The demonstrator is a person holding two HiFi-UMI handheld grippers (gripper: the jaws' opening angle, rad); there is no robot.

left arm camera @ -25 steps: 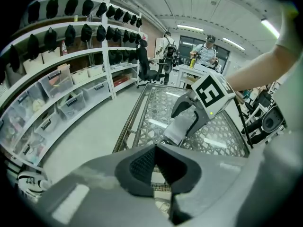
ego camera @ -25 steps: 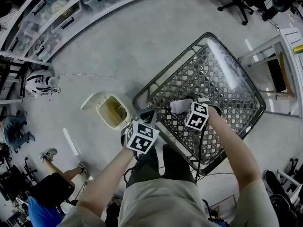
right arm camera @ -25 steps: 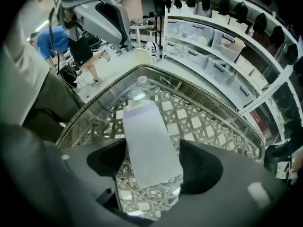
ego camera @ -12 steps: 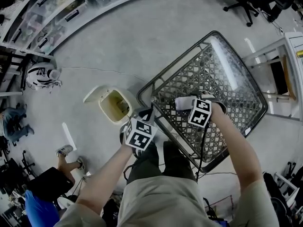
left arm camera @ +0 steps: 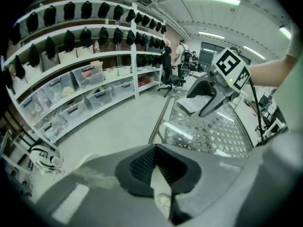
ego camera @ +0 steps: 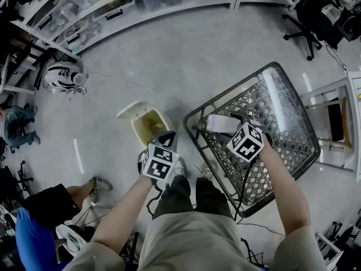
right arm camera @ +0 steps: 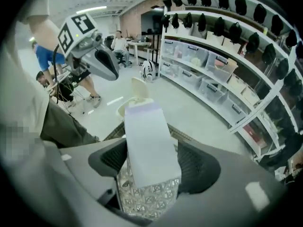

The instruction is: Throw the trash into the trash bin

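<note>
**Carton gripped over the basket, bin open to the left**

Both forearms reach forward and down from the person's body. The right arm stretches over the near-left corner of the wire basket (ego camera: 280, 123), which stands on the floor. The right gripper (right arm camera: 154, 165) has its jaws clamped on either side of a white carton (right arm camera: 147, 136), whose patterned lower end sits between the pads. The carton points left, towards the cream trash bin (ego camera: 148, 123). The bin stands just left of the basket with its lid flipped open. The left gripper (left arm camera: 155, 150) is held lower and nearer, close beside the bin. Its jaws are pressed together and hold nothing.
</note>
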